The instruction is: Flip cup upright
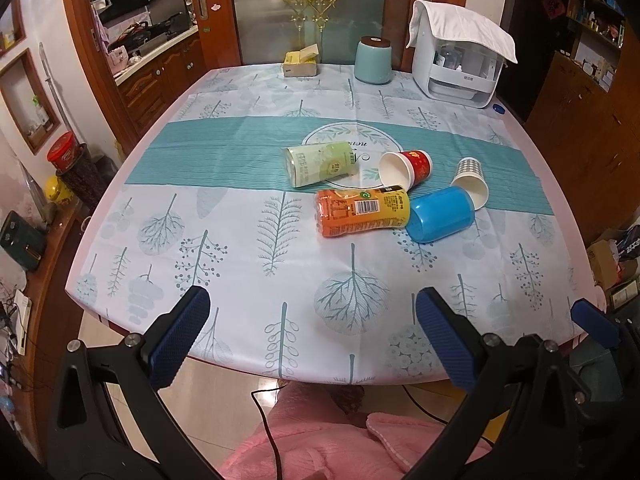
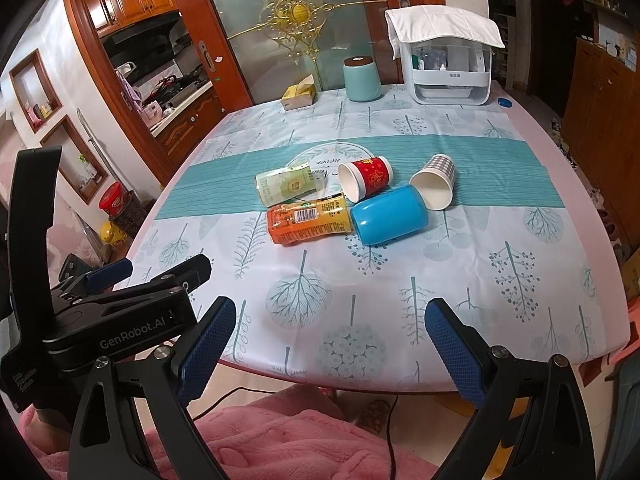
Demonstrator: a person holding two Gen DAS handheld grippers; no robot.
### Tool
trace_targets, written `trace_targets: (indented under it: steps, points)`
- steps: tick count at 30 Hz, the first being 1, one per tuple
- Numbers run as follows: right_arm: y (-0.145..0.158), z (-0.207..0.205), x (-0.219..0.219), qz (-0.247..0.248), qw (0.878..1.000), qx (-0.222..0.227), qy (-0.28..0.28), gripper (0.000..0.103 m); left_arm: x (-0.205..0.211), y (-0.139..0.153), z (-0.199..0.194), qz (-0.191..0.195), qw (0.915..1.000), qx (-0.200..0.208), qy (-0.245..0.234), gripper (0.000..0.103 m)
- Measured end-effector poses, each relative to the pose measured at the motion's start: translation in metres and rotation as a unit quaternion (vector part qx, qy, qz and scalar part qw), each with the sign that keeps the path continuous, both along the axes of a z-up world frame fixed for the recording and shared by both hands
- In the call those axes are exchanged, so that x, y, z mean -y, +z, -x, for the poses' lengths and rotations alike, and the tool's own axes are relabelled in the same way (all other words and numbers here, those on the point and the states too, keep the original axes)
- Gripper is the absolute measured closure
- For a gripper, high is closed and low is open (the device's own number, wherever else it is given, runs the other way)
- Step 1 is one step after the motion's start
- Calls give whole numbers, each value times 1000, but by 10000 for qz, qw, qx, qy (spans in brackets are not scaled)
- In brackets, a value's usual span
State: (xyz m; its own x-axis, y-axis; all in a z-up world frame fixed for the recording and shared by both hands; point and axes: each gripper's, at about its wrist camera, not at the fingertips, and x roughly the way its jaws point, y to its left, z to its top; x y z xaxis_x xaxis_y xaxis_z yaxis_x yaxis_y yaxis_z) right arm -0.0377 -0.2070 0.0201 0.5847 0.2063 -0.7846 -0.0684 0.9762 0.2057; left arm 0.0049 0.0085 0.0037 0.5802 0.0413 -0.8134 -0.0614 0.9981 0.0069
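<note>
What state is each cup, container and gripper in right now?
blue cup: on its side
red paper cup: on its side
checked paper cup: on its side
orange container: on its side
green container: on its side
left hand-held gripper: open, empty
right hand-held gripper: open, empty

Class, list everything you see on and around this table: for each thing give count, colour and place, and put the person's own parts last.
Blue cup: 1, blue, lying on its side, table centre.
Red paper cup: 1, red and white, on its side behind the blue cup.
Checked paper cup: 1, grey check, on its side, right of the red one.
Orange cup: 1, orange-yellow, on its side, left of the blue cup.
Green cup: 1, pale green, on its side, farthest left.
Mint canister: 1, far edge.
Tissue box: 1, yellow, far edge.
White appliance: 1, cloth-covered, far right corner.
Tablecloth: 1, white and teal.
Left gripper: open, near edge.
Right gripper: open, near edge.
</note>
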Motion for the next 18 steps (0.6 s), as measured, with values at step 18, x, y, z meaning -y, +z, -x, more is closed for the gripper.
trace_targets:
  steps: [18]
  points:
    - [-1, 1, -3, 0, 10000, 1, 3, 6, 2, 0, 2, -3, 10000, 35, 18, 1]
